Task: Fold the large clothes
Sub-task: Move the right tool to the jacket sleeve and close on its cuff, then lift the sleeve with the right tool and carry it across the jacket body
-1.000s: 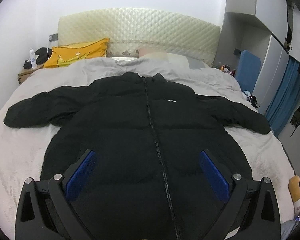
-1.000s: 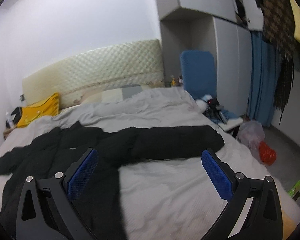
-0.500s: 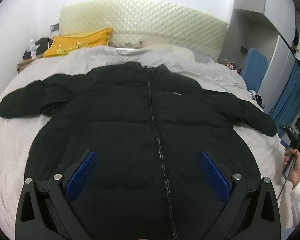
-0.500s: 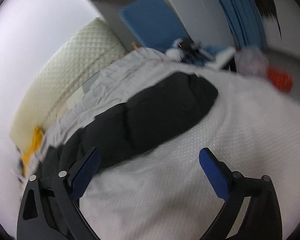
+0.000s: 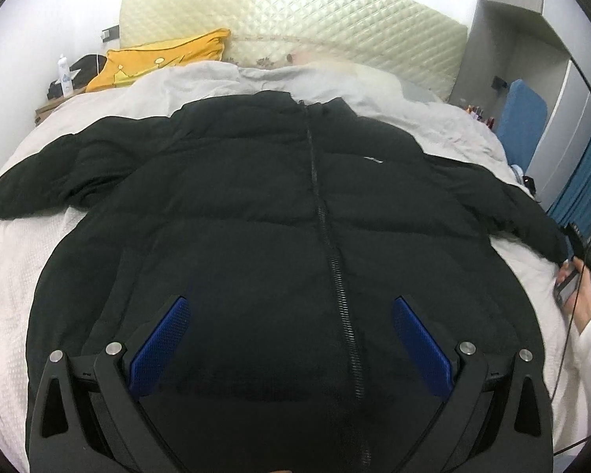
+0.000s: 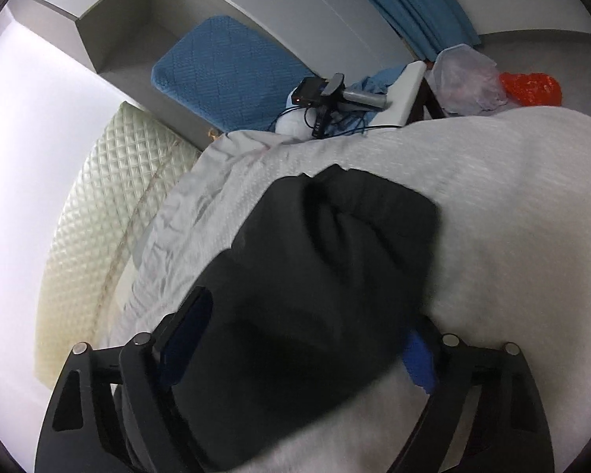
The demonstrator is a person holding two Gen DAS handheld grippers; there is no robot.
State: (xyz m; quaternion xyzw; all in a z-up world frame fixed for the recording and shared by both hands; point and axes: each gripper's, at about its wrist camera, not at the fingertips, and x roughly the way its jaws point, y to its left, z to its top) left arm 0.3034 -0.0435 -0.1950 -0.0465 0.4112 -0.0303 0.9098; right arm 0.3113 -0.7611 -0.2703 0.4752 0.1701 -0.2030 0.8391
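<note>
- Step: right gripper [image 6: 303, 339] closing around black jacket [image 5: 295, 236] sleeve [image 6: 315, 276], not yet clamped.
- Left gripper [image 5: 291, 335] wide open, empty, above the hem.
- Next: probably clamp, fold sleeve inward.

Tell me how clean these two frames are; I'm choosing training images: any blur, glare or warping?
Left wrist view: sharp on the black jacket, the wall above the headboard blown out, edges bowed by the fisheye. Right wrist view: bedsheet smeared, bright wall washed out, the sleeve between the closing right tool underexposed.
</note>
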